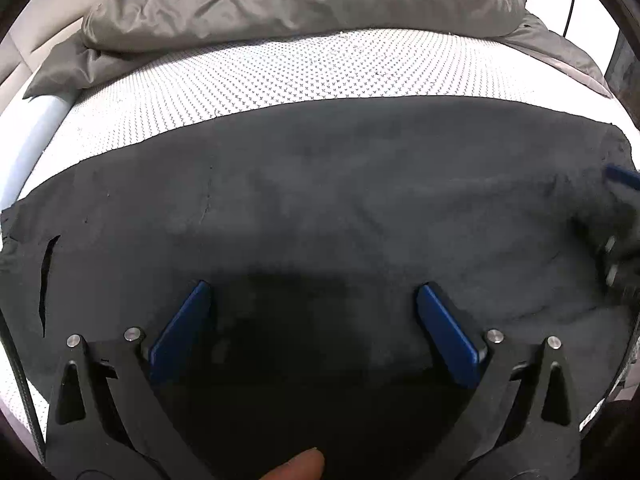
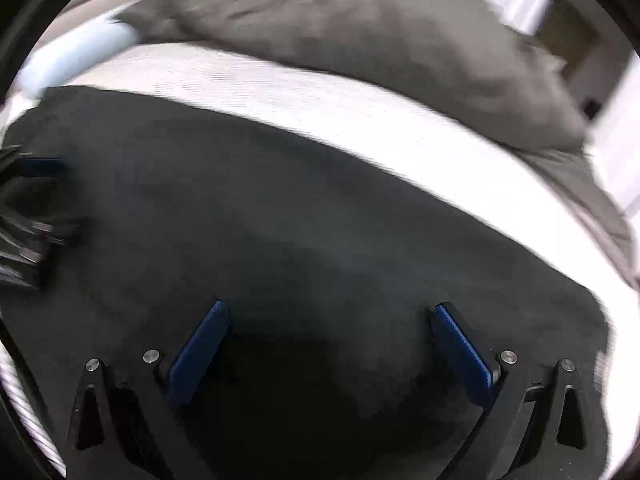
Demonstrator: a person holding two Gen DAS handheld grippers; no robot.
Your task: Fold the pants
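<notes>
White dotted mattress (image 1: 248, 80) fills the background, with a rumpled grey duvet (image 1: 280, 4) heaped at twelve o'clock. Dark pants (image 1: 340, 200) lie flat across the bed, spreading from nine to three o'clock beneath both tools. The left claw (image 1: 312, 320) hangs over the cloth with its blue fingers spread wide, gripping nothing; the right claw (image 2: 330, 336) is likewise agape and empty. I judge a fold is about to start: each claw needs to drop onto a near edge and pinch it. No readable writing or brand shows.
</notes>
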